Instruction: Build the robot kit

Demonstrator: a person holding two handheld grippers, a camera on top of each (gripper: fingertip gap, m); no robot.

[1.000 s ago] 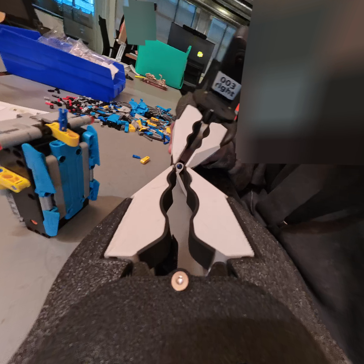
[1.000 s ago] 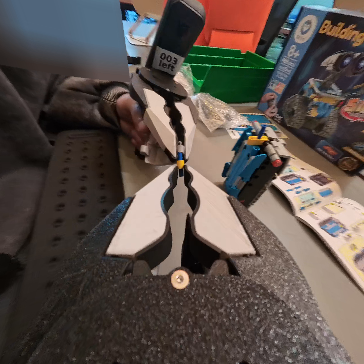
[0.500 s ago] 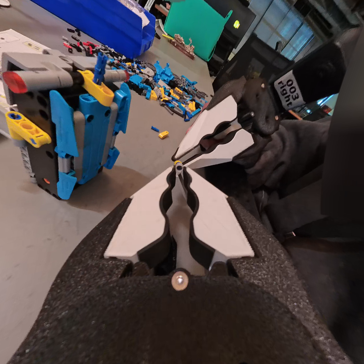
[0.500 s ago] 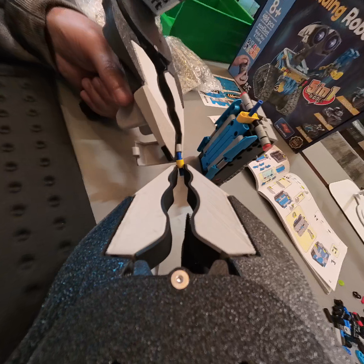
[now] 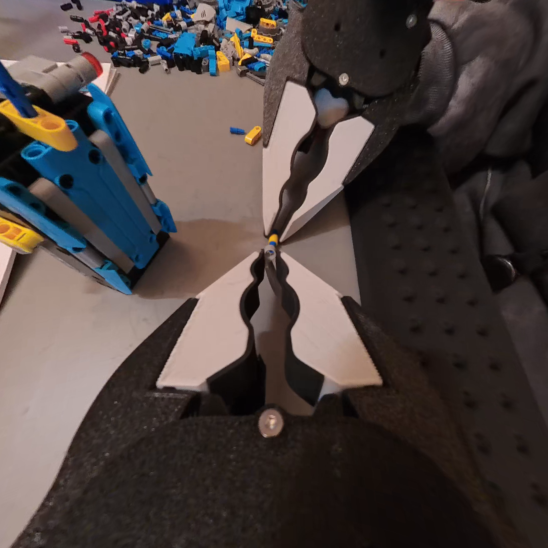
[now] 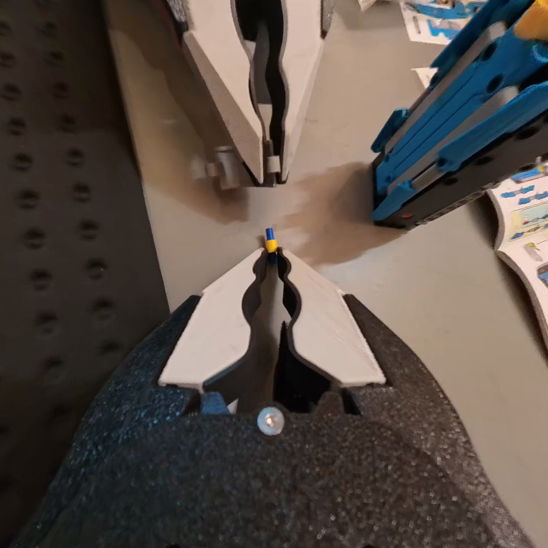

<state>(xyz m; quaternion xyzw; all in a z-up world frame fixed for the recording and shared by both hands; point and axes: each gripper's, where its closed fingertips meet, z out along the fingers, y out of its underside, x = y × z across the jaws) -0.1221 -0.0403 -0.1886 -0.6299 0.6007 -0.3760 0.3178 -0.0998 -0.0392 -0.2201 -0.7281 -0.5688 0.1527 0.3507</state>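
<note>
**Blue pin and grey collar held tip to tip over the bench**

Blue and capped with a yellow ring, a short pin (image 6: 269, 240) is clamped in the closed fingers of the right gripper (image 6: 270, 255), its free end poking forward. Facing it, the left gripper (image 5: 269, 257) has its fingers pinched on a small grey collar (image 5: 270, 253), whose open end points at the pin. The left wrist view makes the two pieces look just beside each other. The right wrist view shows a clear gap between the pin's tip and the opposite fingertips, so they are apart, roughly in line.

Both grippers hang over the grey bench (image 5: 192, 154). Just to one side stands a blue, grey and black brick model (image 5: 89, 189), upright with a yellow beam on top. A stray yellow piece (image 5: 253, 135) lies farther off, before a heap of loose bricks (image 5: 189, 44). An open picture booklet (image 6: 527, 225) lies by the model, and a black dimpled mat (image 5: 444, 311) runs along the bench's near edge.
</note>
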